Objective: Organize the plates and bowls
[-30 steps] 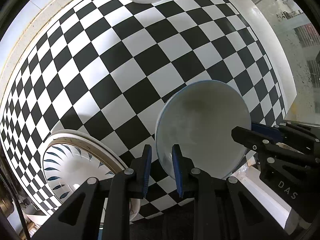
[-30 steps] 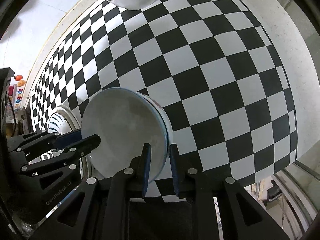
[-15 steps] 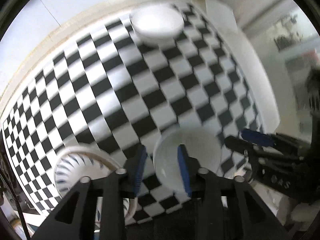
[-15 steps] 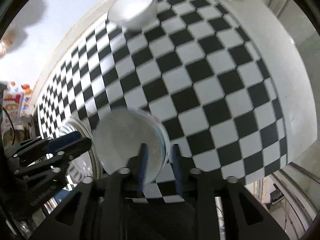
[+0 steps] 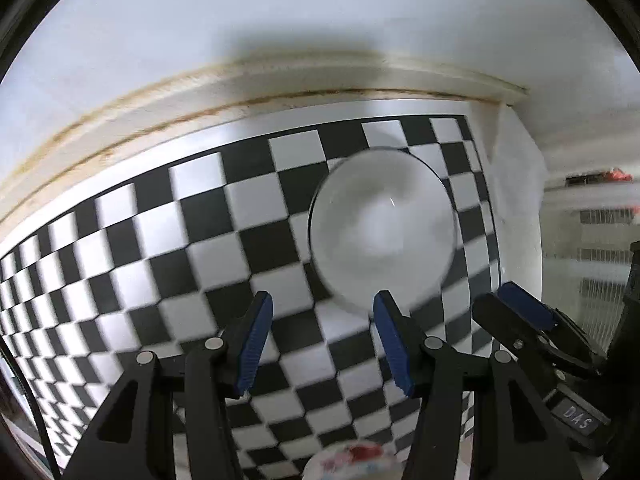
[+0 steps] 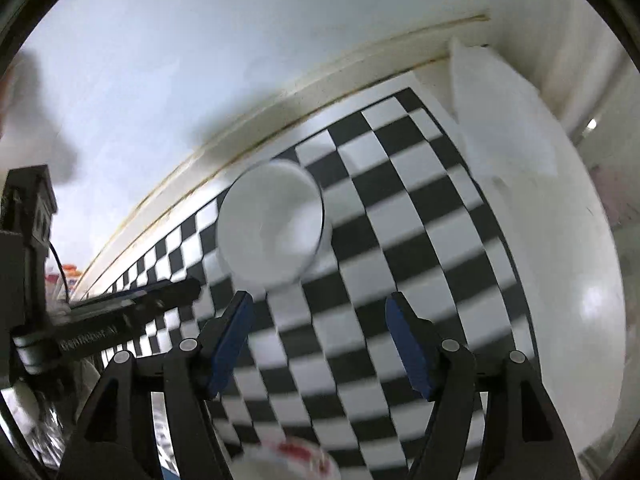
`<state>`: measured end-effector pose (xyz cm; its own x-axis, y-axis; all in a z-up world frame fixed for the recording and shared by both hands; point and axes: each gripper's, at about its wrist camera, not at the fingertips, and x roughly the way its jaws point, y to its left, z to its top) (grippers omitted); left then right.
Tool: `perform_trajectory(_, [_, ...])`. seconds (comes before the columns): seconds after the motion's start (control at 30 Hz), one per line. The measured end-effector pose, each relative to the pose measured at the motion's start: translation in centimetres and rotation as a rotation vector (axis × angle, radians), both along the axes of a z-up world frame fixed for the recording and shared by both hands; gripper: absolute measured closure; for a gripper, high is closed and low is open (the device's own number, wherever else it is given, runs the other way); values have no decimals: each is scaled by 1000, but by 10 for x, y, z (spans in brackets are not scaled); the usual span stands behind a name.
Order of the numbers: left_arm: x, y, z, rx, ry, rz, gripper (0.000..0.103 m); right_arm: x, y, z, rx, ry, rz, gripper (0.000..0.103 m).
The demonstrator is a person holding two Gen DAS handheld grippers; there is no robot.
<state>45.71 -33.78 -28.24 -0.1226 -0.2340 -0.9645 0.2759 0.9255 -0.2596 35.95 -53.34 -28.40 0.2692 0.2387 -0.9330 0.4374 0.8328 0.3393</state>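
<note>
A white bowl (image 5: 382,232) stands on the black-and-white checkered cloth (image 5: 168,264) near the back wall; it also shows in the right wrist view (image 6: 272,226). My left gripper (image 5: 322,340) is open and empty, just in front of the bowl. My right gripper (image 6: 320,344) is open and empty, also short of the bowl. A white dish with red markings (image 5: 352,460) peeks in at the bottom edge of the left view and of the right wrist view (image 6: 292,460). Both views are blurred.
The wall (image 5: 280,20) rises right behind the cloth. A white folded cloth or bag (image 6: 500,108) lies at the back right corner. The right gripper's body (image 5: 536,332) is at the left view's right side; the left one (image 6: 120,312) shows at the right view's left.
Both grippers let go of the blue-rimmed plate, opened wide and swung up toward the white bowl at the back. The plate and the patterned plate have left view.
</note>
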Motion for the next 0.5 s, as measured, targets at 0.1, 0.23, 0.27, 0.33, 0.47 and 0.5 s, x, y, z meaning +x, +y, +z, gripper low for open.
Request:
perform_trajectory(0.1, [16,-7,-23,-8,43,27,53,33,-10,-25,-12,33,-3,32])
perform_trajectory(0.23, [25,-14,-42,-8,66,24,61,58,-19,-58,10,88,0,45])
perform_trajectory(0.27, [25,-16,-45,-6,65,17,75,61,-20,-64,7,102,3,56])
perform_trajectory(0.33, [24,-18,-48,4,67,7,82,67,-19,-74,10,123,15,80])
perform_trajectory(0.47, [19,-17,-44,16,33,3,83,72,-16,-79,12,134,32,93])
perform_trajectory(0.5, [16,-16,-42,25,23,-1,83,72,-15,-77,-4,131,34,93])
